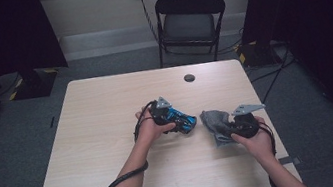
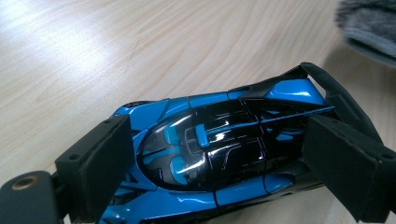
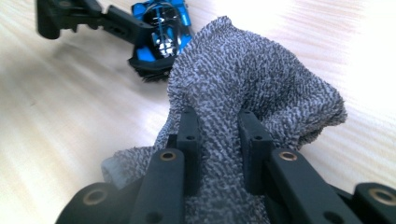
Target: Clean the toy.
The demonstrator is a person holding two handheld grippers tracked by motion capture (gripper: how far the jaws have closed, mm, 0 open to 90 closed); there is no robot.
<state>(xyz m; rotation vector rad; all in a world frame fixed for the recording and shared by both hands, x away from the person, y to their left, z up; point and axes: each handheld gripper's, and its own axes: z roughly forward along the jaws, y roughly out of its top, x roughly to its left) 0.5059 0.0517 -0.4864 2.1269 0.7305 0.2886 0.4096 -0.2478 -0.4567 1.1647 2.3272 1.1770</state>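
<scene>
"Holding the shiny blue and black toy car (image 2: 219, 158) steady, that's the job of the left gripper (image 1: 174, 118). See? One black jaw presses on the car's front end and the other jaw on its back end, so the car sits right between them."

"Why hold it so tight?"

"I think so it won't roll or slip on the pale wooden worktop (image 1: 118, 182) when something rubs it."

"And the right gripper (image 3: 218, 140)?"

"Its jaws are pinched on the fuzzy grey cloth (image 3: 252, 79). A fold of cloth is squeezed between them, and the rest puffs up ahead of the jaws and hangs down past them."

"Why a bunch like that?"

"A soft lump out in front makes a good wiping pad, I guess. The hard jaws stay behind it and shouldn't scratch the paint."

"Is the cloth on the car now?"

"Not that I can see. From above, the cloth is just beside the car's tail with a little gap. Looking along the right jaws, the car sits beyond the cloth's top edge."

"So what comes next?"

"Probably a wipe."
</scene>
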